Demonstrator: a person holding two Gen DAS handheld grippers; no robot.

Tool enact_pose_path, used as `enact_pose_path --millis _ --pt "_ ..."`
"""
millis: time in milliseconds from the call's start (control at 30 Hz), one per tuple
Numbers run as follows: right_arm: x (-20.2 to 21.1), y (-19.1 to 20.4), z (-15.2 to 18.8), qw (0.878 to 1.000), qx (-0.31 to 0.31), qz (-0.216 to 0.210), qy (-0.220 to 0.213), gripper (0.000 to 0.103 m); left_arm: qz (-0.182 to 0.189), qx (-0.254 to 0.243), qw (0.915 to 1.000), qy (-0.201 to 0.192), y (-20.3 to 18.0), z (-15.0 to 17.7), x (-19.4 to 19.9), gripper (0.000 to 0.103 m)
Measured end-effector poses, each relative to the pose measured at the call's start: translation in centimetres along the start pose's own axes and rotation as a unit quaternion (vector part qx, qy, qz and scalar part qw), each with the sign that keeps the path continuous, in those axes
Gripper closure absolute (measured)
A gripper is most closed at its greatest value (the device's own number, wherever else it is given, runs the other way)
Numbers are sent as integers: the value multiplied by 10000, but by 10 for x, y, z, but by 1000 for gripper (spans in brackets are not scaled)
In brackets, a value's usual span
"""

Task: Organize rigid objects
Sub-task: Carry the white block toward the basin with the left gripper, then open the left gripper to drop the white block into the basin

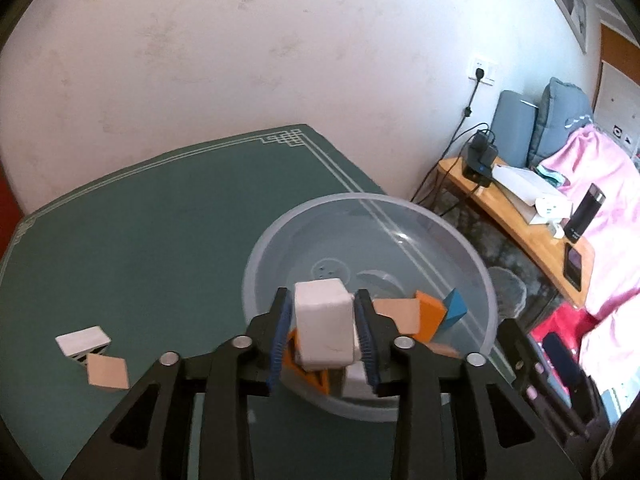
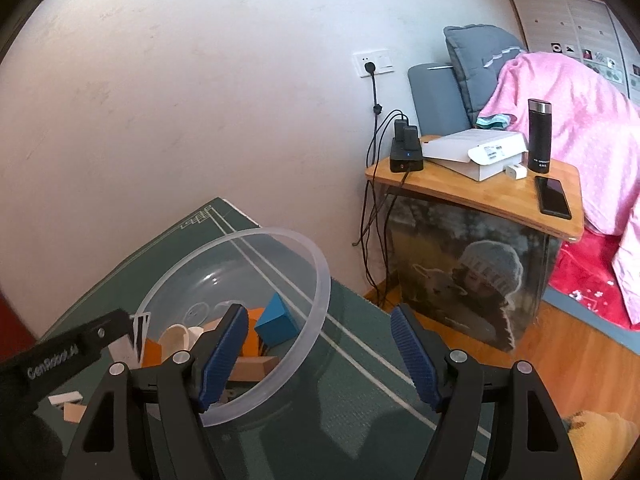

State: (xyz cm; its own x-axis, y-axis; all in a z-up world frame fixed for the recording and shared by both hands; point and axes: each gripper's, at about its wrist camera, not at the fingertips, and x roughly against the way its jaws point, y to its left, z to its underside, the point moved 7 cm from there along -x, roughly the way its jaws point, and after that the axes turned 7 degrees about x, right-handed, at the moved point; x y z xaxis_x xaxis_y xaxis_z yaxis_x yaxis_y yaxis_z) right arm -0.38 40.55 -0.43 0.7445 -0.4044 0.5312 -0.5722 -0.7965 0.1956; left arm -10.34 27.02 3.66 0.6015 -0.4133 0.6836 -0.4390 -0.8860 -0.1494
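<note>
A white rectangular block is held upright between the blue pads of the left gripper, raised over the near part of a clear plastic bowl. Beyond and to the right of that claw, inside the bowl, a tan block, an orange block and a blue wedge are heaped together. Well to the claw's left, on the green mat, a white block with a striped side is seen touching a tan diamond-shaped tile.

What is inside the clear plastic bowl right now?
Inside the bowl: blue block, orange block, tan block. The left gripper and its white block hide pieces beneath.
</note>
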Motion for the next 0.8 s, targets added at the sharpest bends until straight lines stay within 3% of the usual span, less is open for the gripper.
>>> enact_pose_path --millis 67,800 --pt "-1 0 0 10000 14 14 12 26 20 -40 10000 -38 -2 -1 0 37" --pt "2 5 0 9998 202 36 -77 26 -465 460 9977 -170 61 -4 13 36"
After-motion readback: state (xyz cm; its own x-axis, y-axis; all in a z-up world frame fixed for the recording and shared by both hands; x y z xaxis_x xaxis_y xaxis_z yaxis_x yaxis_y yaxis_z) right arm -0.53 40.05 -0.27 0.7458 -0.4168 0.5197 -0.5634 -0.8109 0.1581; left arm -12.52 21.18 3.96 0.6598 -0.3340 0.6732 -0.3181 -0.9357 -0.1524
